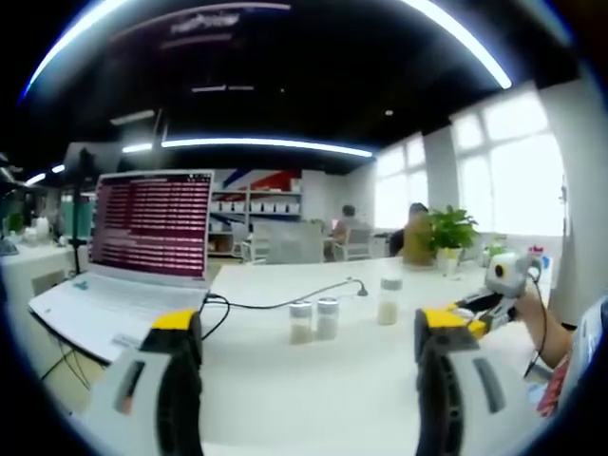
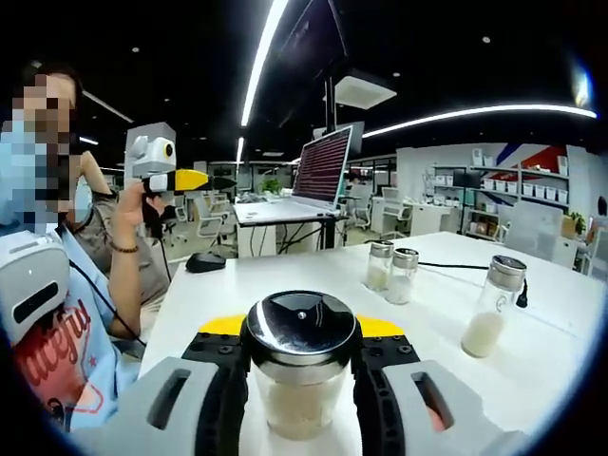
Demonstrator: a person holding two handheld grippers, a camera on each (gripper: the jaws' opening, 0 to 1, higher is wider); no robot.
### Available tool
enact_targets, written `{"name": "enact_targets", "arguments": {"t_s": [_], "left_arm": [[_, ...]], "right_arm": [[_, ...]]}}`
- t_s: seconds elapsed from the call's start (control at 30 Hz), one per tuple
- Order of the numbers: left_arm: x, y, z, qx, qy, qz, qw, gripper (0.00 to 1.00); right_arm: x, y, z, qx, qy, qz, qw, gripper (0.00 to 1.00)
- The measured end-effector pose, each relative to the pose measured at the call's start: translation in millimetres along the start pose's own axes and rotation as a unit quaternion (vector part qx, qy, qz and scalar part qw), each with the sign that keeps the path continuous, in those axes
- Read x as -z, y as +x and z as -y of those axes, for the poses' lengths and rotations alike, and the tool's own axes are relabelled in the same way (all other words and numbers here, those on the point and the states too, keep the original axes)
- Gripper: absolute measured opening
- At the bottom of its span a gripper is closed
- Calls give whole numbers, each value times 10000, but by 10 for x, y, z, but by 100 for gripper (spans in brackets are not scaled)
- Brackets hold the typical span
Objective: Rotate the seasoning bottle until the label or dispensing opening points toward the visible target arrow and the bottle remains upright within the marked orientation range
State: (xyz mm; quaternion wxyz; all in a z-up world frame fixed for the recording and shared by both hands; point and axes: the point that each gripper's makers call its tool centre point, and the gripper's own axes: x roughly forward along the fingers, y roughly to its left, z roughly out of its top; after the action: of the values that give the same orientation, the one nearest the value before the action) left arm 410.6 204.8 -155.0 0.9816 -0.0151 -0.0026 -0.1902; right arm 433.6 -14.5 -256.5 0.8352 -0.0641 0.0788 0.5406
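A glass seasoning bottle (image 2: pixel 299 332) with a shiny black cap and pale powder inside stands upright on the white table (image 2: pixel 560 294). My right gripper (image 2: pixel 299 385) is shut on it, one jaw on each side of the glass. My left gripper (image 1: pixel 309 328) is open above the table with nothing between its jaws. A hand holds it up at the left of the right gripper view, where the left gripper (image 2: pixel 176 180) shows a yellow tip. The right gripper (image 1: pixel 475 309) reaches in from the right of the left gripper view.
Two small shakers (image 1: pixel 313 320) and a taller bottle (image 1: pixel 389 300) stand mid-table, as do the shakers (image 2: pixel 391 270) and the tall bottle (image 2: pixel 492 306) seen from the right. An open laptop (image 1: pixel 142 237) with a black cable, a mouse (image 2: pixel 204 261) and a potted plant (image 1: pixel 451 233) share the table.
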Motion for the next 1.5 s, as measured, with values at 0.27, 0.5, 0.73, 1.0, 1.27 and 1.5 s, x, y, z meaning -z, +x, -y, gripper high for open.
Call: {"name": "enact_targets", "arguments": {"t_s": [0.27,0.5,0.73,1.0,1.27,1.5], "left_arm": [[5,-2,3,-2,-1,-2,10000,98],[12,3,-2,-1,0,-16,10000,98],[14,6,7,16,6,-21,10000,98],[11,5,7,21,9,-20,10000,98],[10,6,0,4,-10,-15,10000,98],[18,11,3,3,-11,-22,10000,98]], "right_arm": [[9,0,12,173,114,53,9998,41],[8,3,24,281,141,110,9994,41],[16,5,31,438,142,92,9989,41],[16,3,41,575,184,166,9980,41],[13,1,49,674,205,247,9972,41],[11,1,57,815,230,296,9960,41]]}}
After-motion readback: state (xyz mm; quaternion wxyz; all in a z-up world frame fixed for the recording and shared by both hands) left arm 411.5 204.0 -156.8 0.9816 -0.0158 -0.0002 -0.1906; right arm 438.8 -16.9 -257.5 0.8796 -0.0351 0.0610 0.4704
